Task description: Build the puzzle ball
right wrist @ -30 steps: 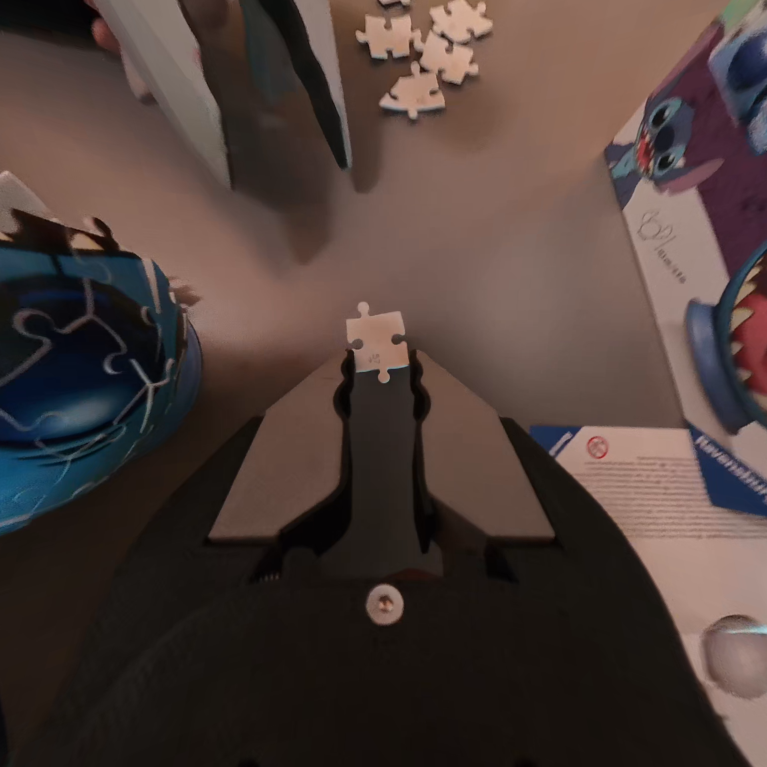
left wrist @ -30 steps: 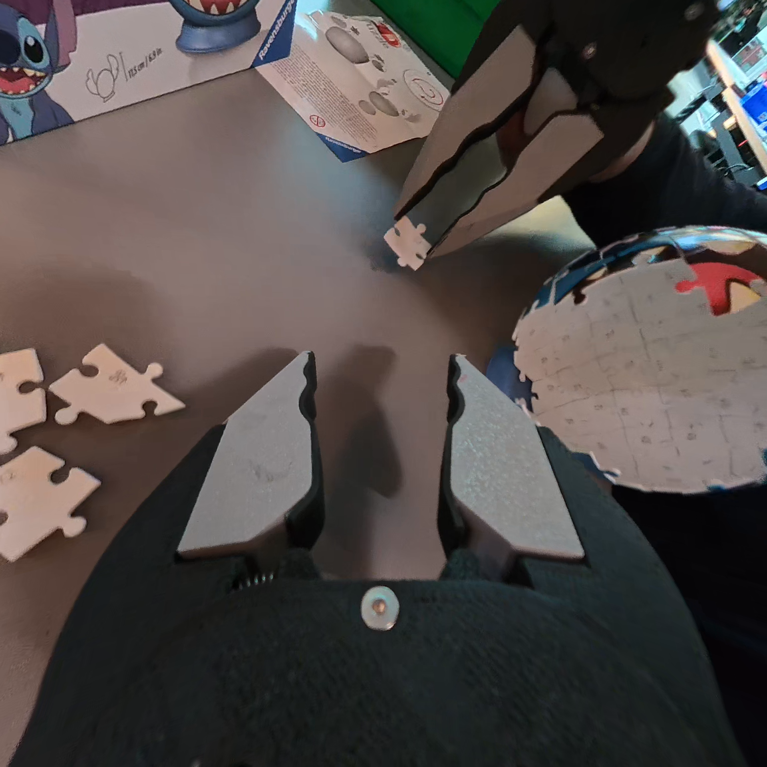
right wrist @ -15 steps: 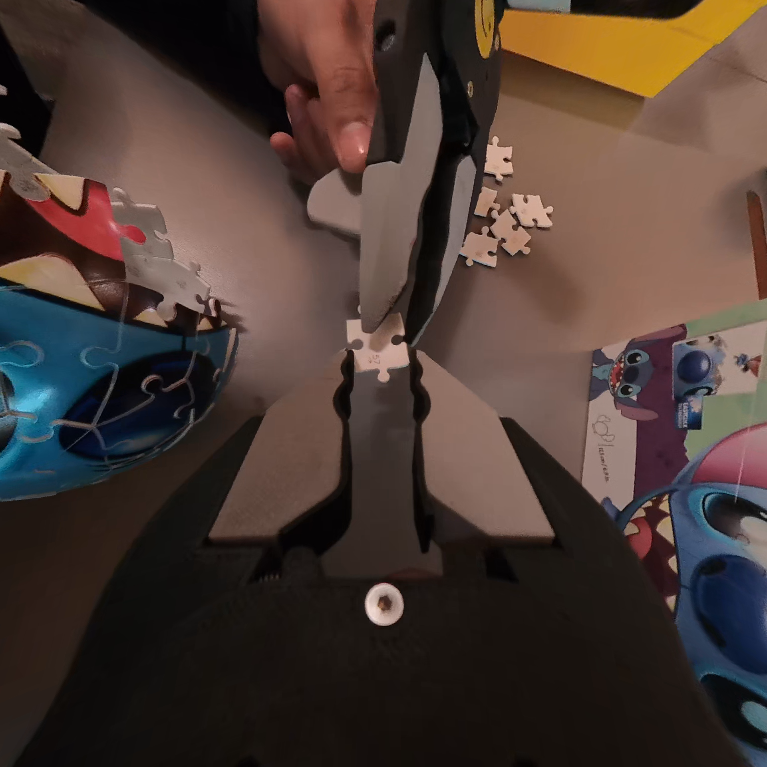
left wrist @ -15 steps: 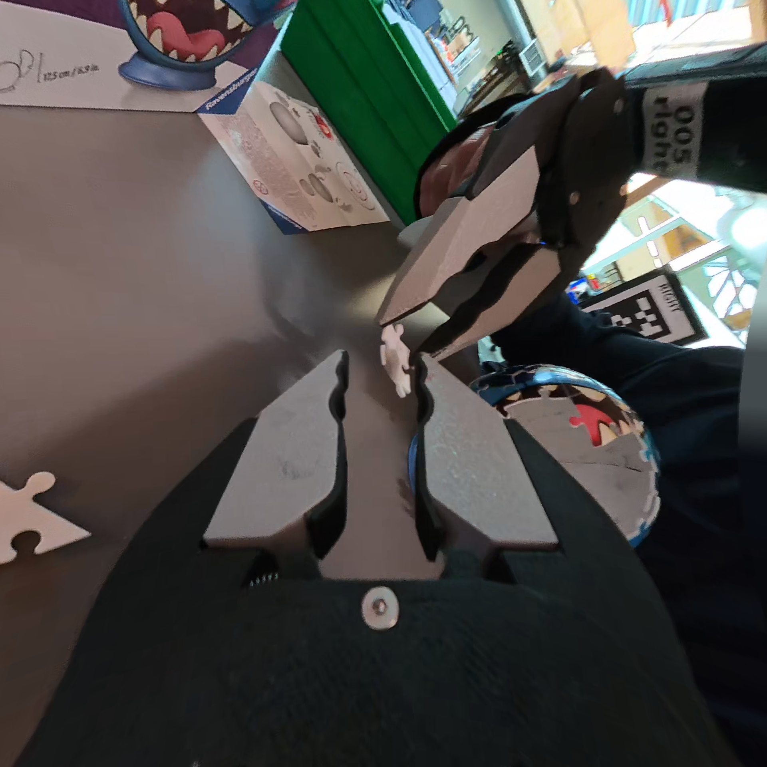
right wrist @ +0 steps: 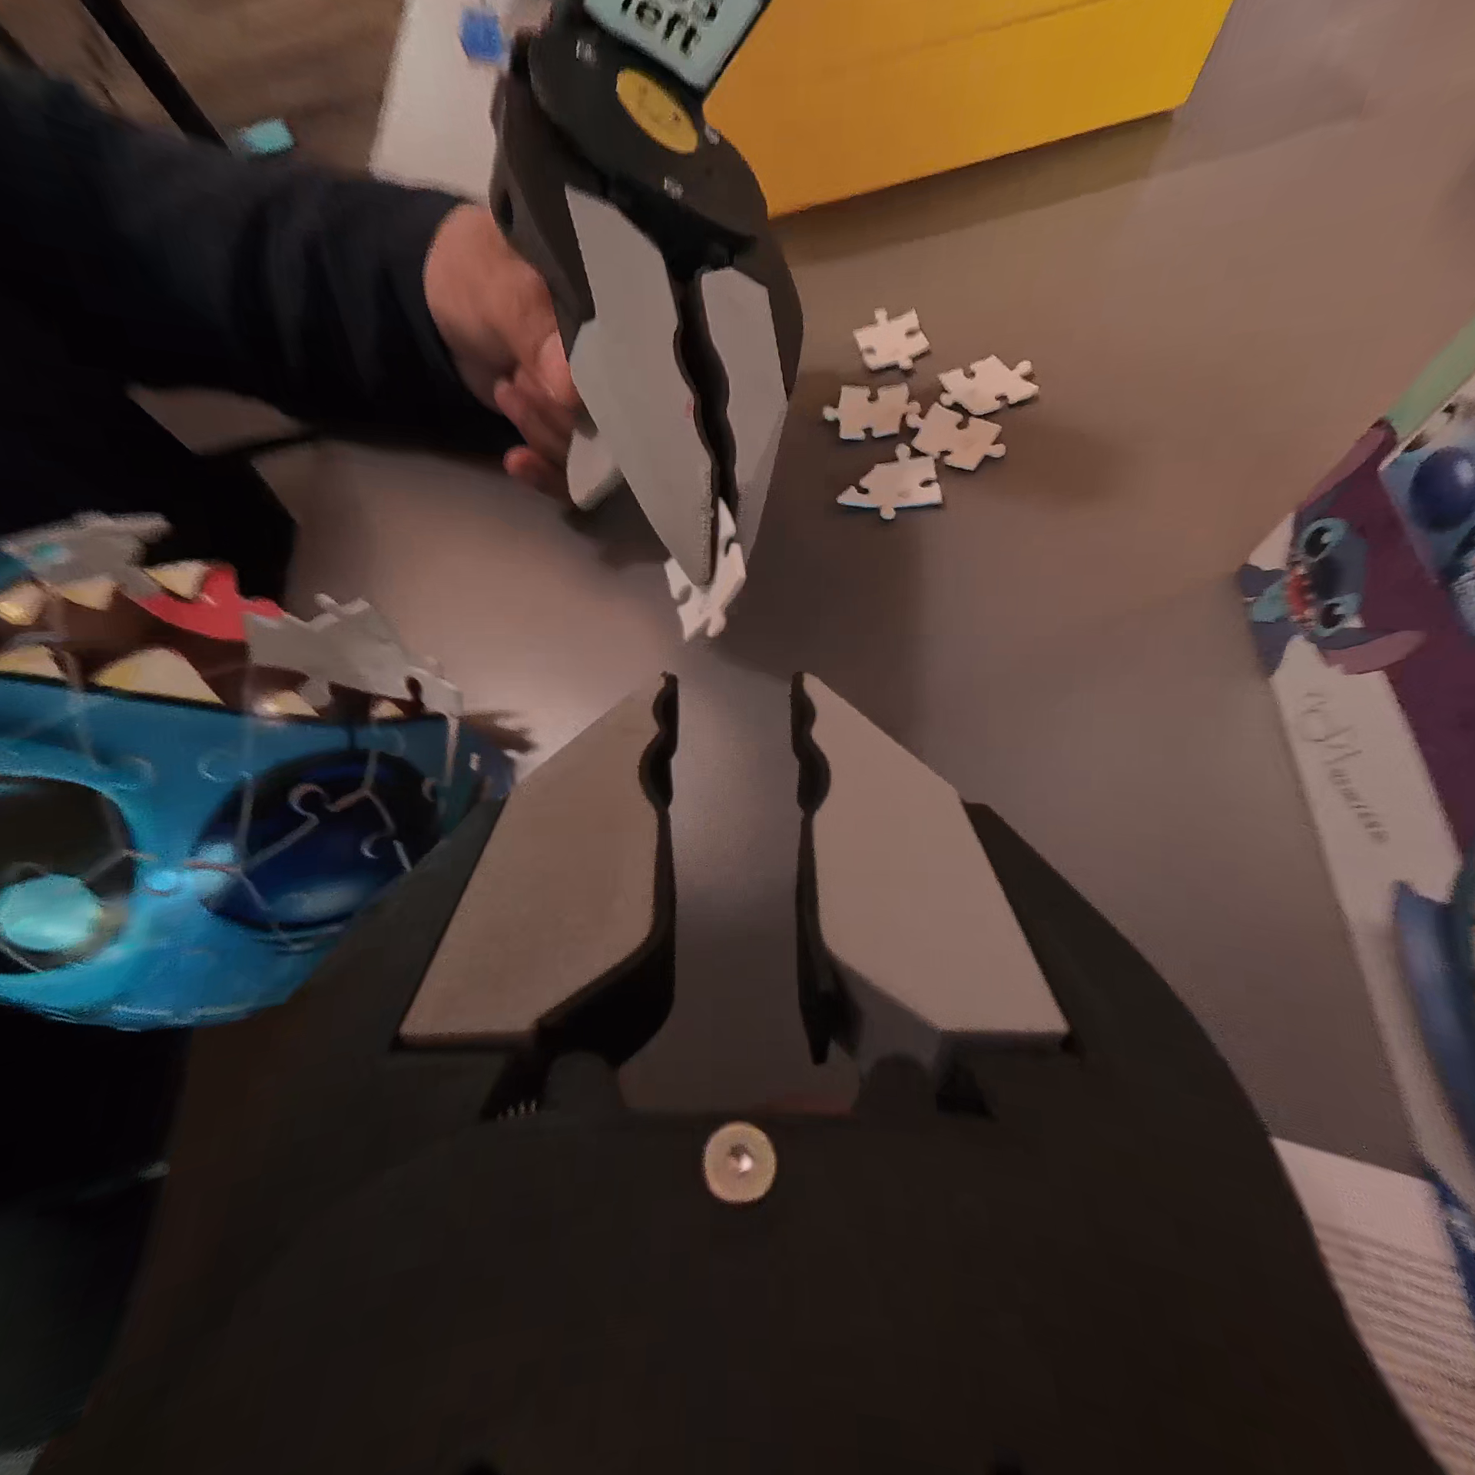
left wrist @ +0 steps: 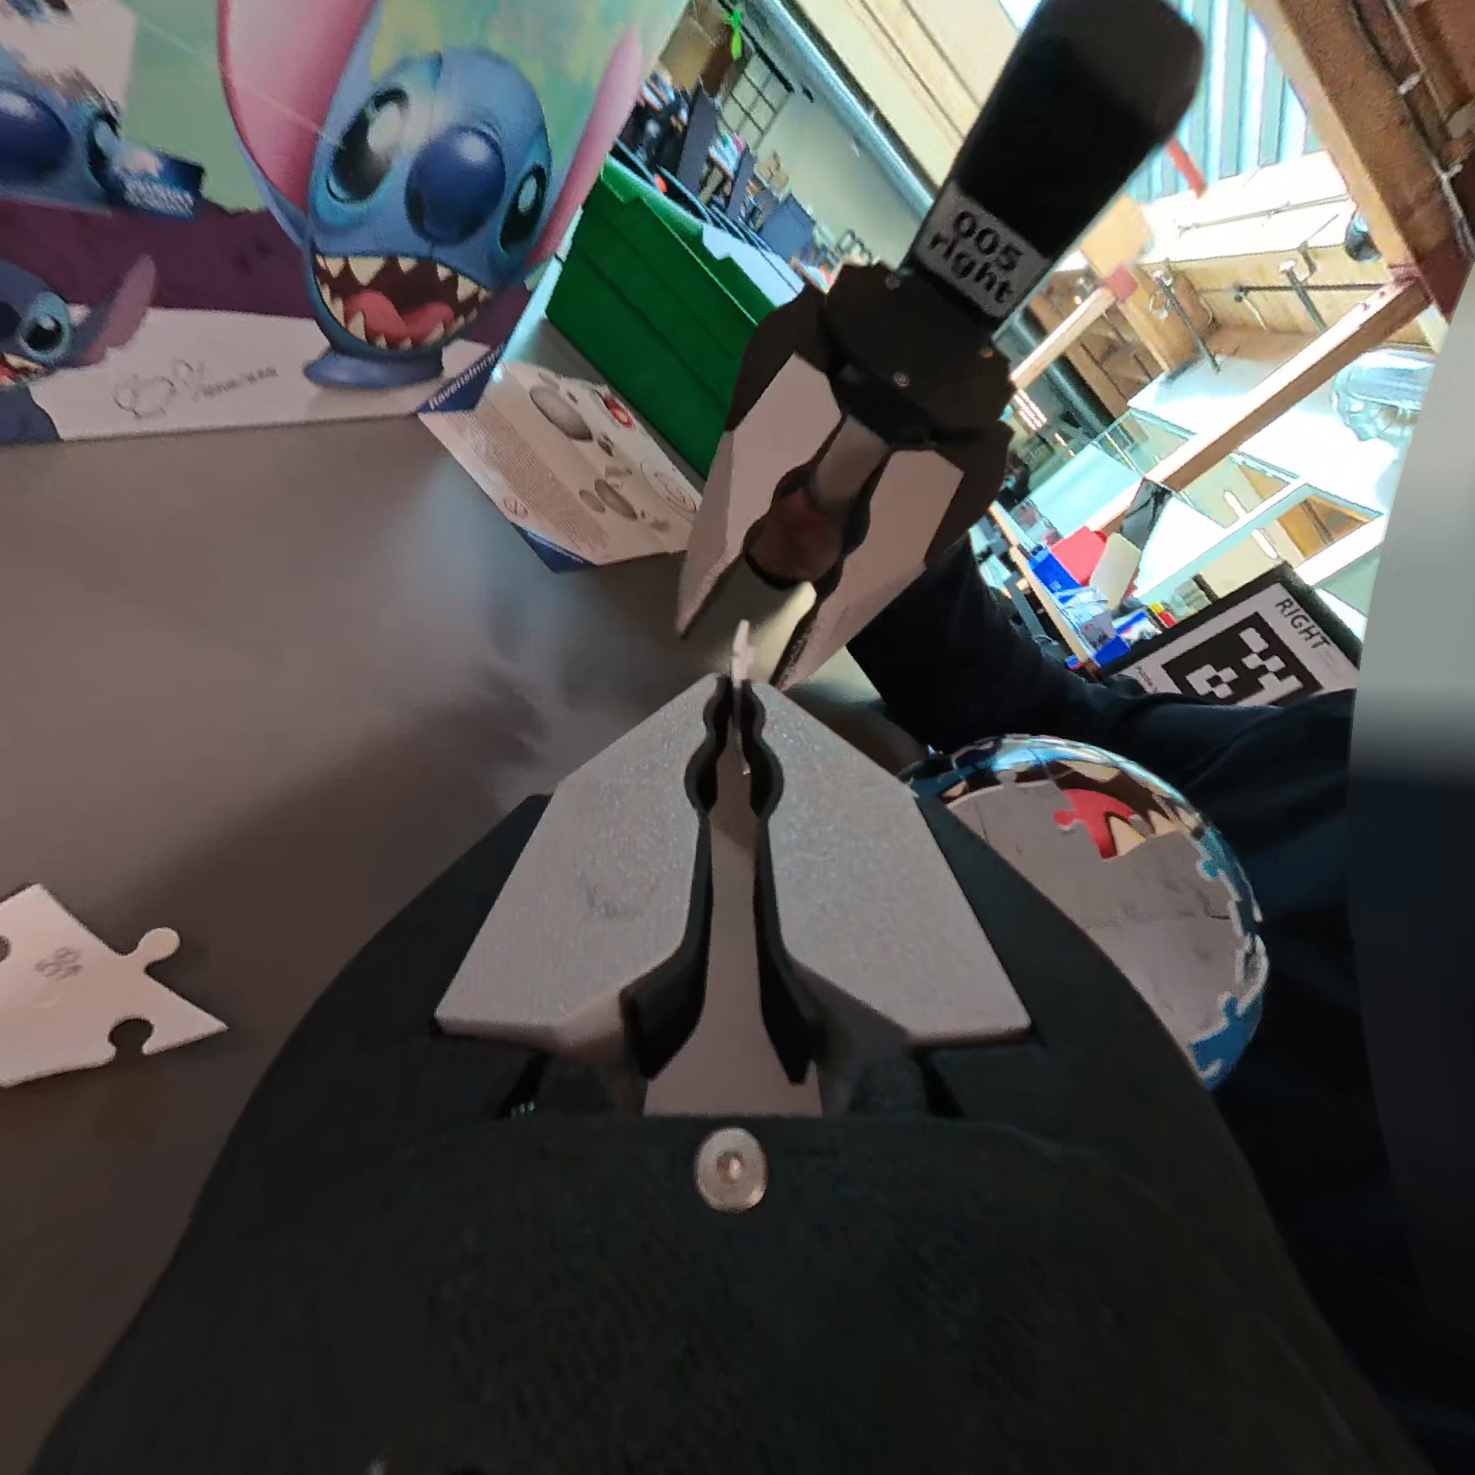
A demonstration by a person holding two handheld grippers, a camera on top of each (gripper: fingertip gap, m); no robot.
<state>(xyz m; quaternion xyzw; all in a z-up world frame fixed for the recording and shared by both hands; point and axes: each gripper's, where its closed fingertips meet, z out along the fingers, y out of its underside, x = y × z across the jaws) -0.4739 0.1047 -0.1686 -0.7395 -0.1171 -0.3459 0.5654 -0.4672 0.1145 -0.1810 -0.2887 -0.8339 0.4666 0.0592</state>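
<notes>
A white puzzle piece (right wrist: 710,595) hangs face down between the tips of my left gripper (right wrist: 704,571), which is shut on it above the table. In the left wrist view the piece (left wrist: 742,648) shows edge-on at that gripper's tips (left wrist: 734,696). My right gripper (right wrist: 733,682) is open and empty, just below and in front of the piece. The partly built puzzle ball (right wrist: 199,798), blue outside with a red and cream mouth, lies at the left. In the left wrist view it (left wrist: 1117,902) lies at the right, white inside up.
Several loose white pieces (right wrist: 926,415) lie on the grey table beyond the left gripper; one (left wrist: 72,982) is near my left gripper. The puzzle box (left wrist: 239,199) and a leaflet (left wrist: 575,487) are at the back. A yellow box (right wrist: 942,80) and a green crate (left wrist: 662,335) stand at the edges.
The right gripper held the piece and has opened and let it go. The left gripper came in, shut on the piece and now holds it.
</notes>
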